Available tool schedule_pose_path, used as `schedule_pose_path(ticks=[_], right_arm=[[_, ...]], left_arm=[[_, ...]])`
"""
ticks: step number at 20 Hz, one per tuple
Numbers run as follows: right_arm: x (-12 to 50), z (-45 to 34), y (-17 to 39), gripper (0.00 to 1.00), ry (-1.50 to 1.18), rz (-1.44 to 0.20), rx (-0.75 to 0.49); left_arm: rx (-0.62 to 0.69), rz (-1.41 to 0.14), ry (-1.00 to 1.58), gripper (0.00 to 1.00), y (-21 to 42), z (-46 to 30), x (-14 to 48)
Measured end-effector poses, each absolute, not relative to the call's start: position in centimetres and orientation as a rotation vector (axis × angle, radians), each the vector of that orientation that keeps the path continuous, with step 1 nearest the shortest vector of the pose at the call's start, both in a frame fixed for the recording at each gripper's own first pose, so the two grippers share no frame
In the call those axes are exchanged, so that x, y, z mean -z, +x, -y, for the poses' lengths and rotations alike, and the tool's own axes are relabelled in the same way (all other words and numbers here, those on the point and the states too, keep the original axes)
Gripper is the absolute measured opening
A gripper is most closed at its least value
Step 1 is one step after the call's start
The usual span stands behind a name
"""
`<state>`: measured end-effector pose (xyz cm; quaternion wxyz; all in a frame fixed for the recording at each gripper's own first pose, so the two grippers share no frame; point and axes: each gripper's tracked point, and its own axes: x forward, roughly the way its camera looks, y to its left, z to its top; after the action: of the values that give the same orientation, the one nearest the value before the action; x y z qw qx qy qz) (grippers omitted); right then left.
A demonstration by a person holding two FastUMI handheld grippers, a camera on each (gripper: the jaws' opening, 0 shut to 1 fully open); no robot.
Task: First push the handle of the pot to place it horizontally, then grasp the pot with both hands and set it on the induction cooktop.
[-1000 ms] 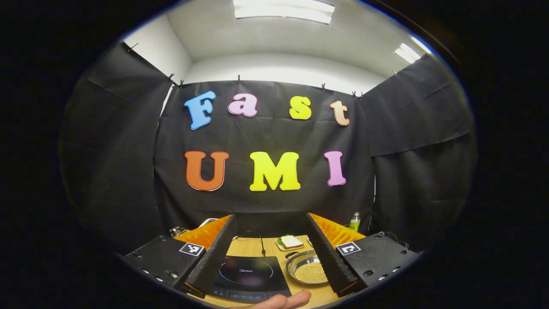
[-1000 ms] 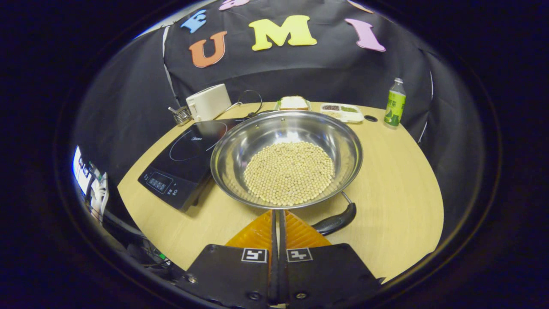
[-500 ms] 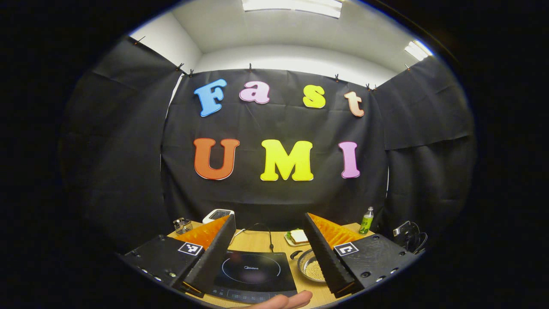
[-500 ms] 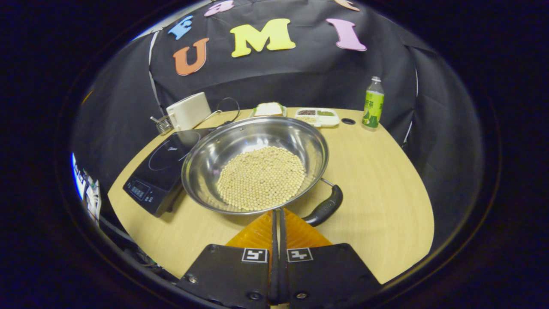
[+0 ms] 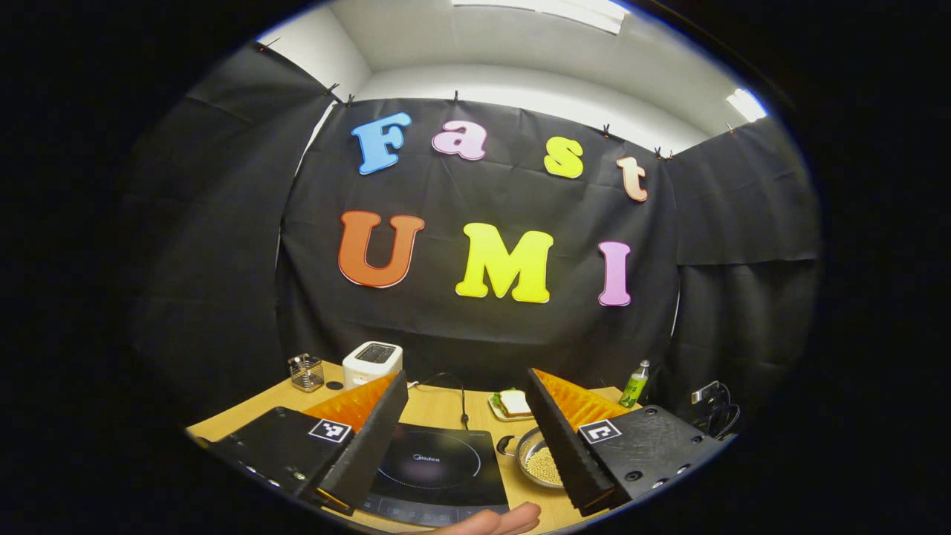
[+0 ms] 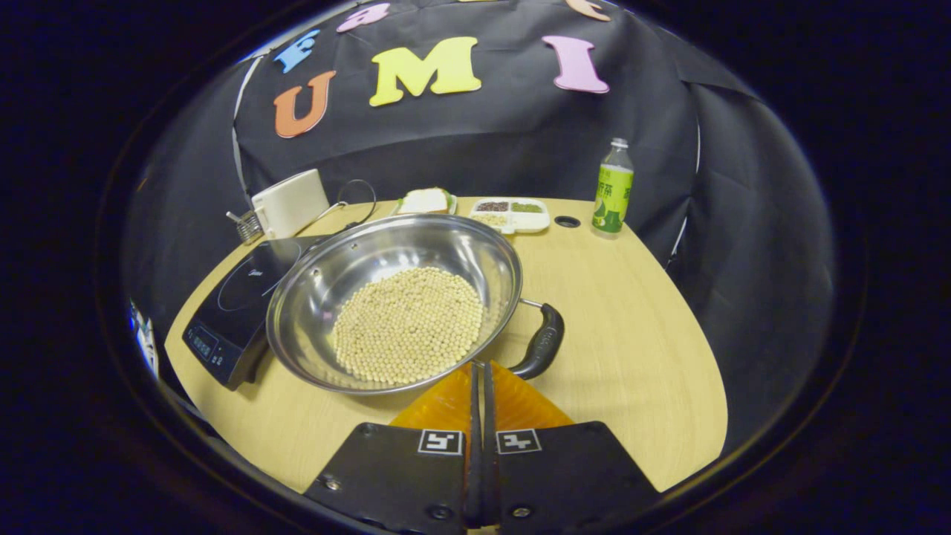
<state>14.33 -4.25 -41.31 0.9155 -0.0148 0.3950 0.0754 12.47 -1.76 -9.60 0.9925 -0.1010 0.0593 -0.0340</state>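
Black cloth is hanging behind a round pale wooden table, where a shiny steel pot holding a layer of small pale beans is sitting at the middle, its curved black handle sticking out at about four o'clock. A flat black induction cooktop is lying just beside the pot at nine o'clock, partly hidden behind its rim. The right gripper is reaching toward the pot's near rim at six o'clock, its fingers clenched together with nothing between them. The left gripper is hanging released and wide apart above the cooktop. At twelve o'clock, a white toaster, a sandwich plate, a divided white tray and a green bottle are standing along the far edge.
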Motion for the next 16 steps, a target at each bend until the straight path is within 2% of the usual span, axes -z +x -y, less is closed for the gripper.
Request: schedule_pose_path(ticks=[1, 11, 14, 16], right_arm=[[41.4, 4.5, 14.7, 0.04, -0.028, -0.808, -0.143], [42.1, 6.0, 18.1, 0.04, -0.006, -0.796, -0.085], [42.2, 6.3, 19.0, 0.01, -0.001, -0.793, -0.075], [42.2, 6.5, 19.5, 0.04, -0.013, -0.782, -0.072]], left_arm=[[0.080, -0.129, -0.206, 0.95, 12.7, 2.0, 10.0], [0.074, -0.201, -0.157, 0.95, 15.2, 3.2, 13.9], [0.097, -0.239, -0.170, 0.95, 16.2, 4.7, 15.5], [0.122, -0.279, -0.177, 0.95, 16.8, 6.2, 17.2]])
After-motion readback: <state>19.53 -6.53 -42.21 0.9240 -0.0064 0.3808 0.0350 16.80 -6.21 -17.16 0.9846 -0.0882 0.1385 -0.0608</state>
